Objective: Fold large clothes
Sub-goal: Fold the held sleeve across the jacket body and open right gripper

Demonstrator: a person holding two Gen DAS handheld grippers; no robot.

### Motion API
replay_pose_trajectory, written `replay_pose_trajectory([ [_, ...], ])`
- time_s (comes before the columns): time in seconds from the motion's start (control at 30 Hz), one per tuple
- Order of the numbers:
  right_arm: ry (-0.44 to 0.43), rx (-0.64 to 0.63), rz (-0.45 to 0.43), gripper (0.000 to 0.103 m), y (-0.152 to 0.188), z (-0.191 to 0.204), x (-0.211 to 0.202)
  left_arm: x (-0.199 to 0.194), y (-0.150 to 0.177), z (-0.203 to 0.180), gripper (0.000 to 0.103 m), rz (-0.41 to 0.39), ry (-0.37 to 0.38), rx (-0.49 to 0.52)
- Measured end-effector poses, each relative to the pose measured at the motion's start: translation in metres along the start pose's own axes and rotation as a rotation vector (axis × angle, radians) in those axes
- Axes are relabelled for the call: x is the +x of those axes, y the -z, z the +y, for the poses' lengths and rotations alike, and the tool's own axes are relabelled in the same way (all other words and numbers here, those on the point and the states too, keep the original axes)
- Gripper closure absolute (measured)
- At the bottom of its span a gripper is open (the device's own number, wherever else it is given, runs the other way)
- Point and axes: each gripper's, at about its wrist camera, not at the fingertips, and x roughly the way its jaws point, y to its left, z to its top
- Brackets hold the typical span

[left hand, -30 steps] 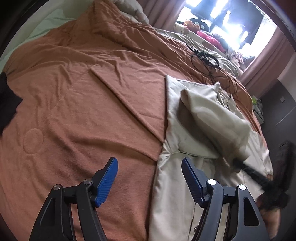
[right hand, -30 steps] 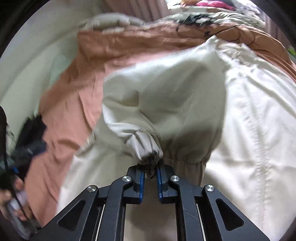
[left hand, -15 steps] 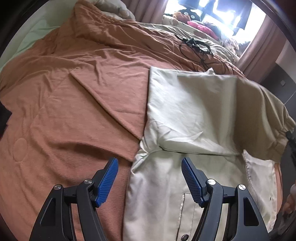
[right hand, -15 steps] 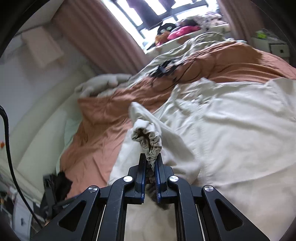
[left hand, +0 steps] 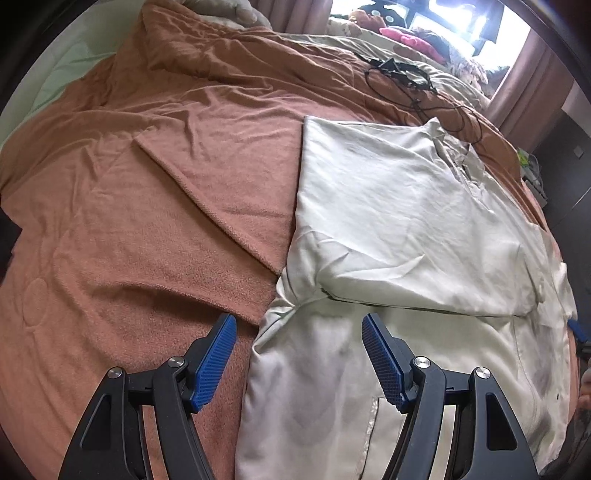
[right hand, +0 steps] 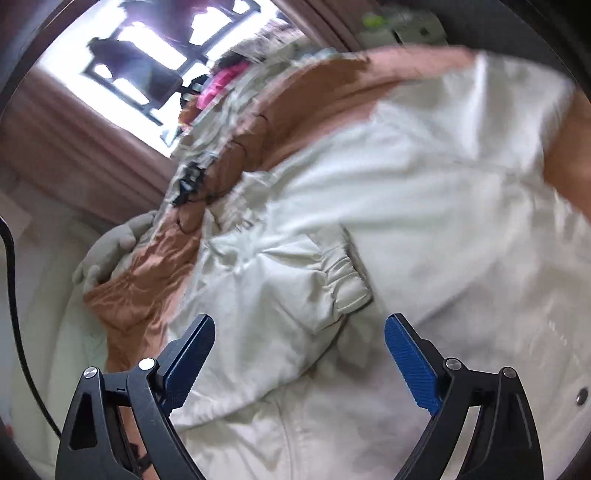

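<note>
Since the previous frame the right gripper had let the elastic cuff drop, jaws apart. The left gripper hovered wide open too. The cream jacket lay on the brown blanket, collar toward the window, long axis likewise. Smoothing the folded sleeve flat seemed wise.

Jacket: smooth cream cloth, faint sheen. Blanket: matt fleecy brown cloth. Claw pads: ribbed blue plastic.
</note>
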Motion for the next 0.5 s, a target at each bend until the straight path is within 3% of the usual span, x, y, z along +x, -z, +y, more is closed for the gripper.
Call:
replay_pose_trajectory([
  [0.13, 0.026, 0.03, 0.064, 0.015, 0.005, -0.019, 0.018, 0.005, 0.0, -0.002, 0.031, 0.002, -0.009, 0.008],
  [0.23, -0.011, 0.025, 0.104, 0.029, 0.008, -0.023, 0.034, 0.013, 0.0, -0.004, 0.032, 0.007, -0.029, 0.021],
  [0.37, -0.03, 0.044, 0.133, 0.055, 0.011, -0.036, 0.058, 0.027, -0.002, 0.001, 0.05, 0.036, -0.032, 0.004],
  [0.5, -0.053, 0.079, 0.167, 0.086, 0.008, -0.046, 0.085, 0.04, -0.005, 0.005, 0.058, 0.049, -0.041, -0.021],
])
